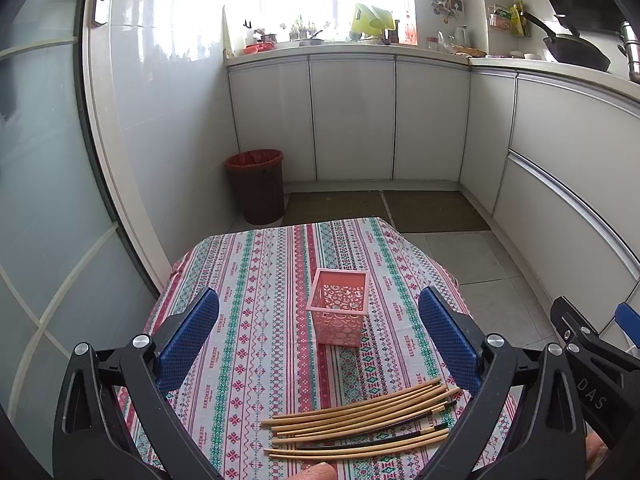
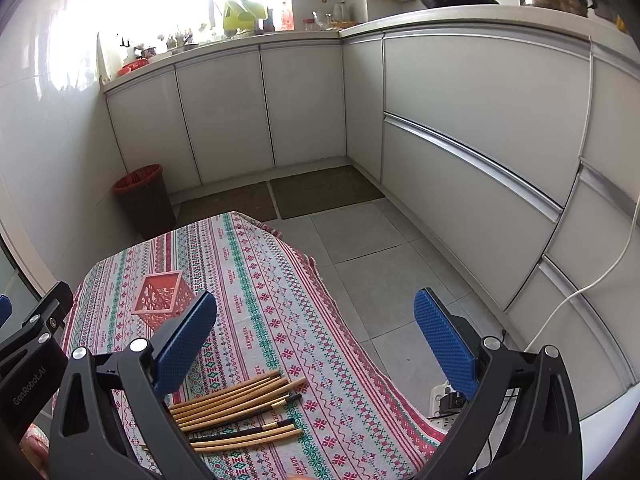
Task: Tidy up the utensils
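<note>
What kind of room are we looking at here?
Most likely a home kitchen. White cabinets run under a counter crowded with bottles and jars, a black wok sits on the counter, and a small table's patterned cloth holds chopsticks and a pink basket.

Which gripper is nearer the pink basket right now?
Left. The left gripper faces the pink basket head-on, framing it between open fingers. The right gripper sits off to its right, basket beyond its left finger.

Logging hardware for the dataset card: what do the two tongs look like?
Both match: black plastic frames with silver bolt heads and blue, dimple-textured pads on each finger. Left tongs are printed "GenRobot.AI" in white; right tongs show the letters "DAS". No sleeves visible.
</note>
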Action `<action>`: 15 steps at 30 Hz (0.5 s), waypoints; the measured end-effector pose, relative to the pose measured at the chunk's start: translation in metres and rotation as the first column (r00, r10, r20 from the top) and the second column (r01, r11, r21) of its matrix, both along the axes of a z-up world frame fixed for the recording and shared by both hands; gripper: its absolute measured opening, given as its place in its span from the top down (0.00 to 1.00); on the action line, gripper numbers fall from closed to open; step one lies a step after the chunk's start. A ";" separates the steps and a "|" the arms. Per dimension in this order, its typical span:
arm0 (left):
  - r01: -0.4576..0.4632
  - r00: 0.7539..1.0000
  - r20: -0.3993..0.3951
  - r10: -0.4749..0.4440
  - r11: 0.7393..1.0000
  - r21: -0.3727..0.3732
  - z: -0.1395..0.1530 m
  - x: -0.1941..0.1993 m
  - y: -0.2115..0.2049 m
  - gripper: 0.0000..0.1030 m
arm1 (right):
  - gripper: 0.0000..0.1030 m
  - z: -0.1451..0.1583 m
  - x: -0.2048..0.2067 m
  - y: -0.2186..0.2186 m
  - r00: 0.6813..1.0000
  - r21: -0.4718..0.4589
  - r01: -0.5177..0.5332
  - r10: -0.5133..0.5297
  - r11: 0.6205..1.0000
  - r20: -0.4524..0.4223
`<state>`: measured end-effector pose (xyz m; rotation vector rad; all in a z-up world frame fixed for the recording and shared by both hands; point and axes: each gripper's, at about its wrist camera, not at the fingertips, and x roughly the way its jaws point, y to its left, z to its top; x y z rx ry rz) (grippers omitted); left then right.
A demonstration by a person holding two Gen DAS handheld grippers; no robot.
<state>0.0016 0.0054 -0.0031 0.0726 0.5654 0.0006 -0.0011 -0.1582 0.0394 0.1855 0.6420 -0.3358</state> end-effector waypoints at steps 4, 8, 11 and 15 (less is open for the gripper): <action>0.001 1.000 -0.001 -0.001 1.000 0.001 0.000 0.000 0.000 0.07 | 0.07 0.000 0.000 0.000 1.000 -0.002 0.000 0.000 1.000 0.002; 0.002 1.000 -0.003 -0.002 1.000 0.001 0.000 0.000 0.000 0.07 | 0.07 0.000 0.000 0.000 1.000 0.000 0.000 0.000 1.000 0.000; 0.000 1.000 -0.002 0.000 1.000 0.000 0.000 0.000 0.000 0.07 | 0.06 0.000 0.000 0.000 1.000 -0.001 0.001 -0.001 1.000 0.002; 0.000 1.000 -0.001 0.000 1.000 0.000 0.000 0.000 0.000 0.07 | 0.06 0.000 0.000 0.000 1.000 -0.001 0.003 -0.003 1.000 0.005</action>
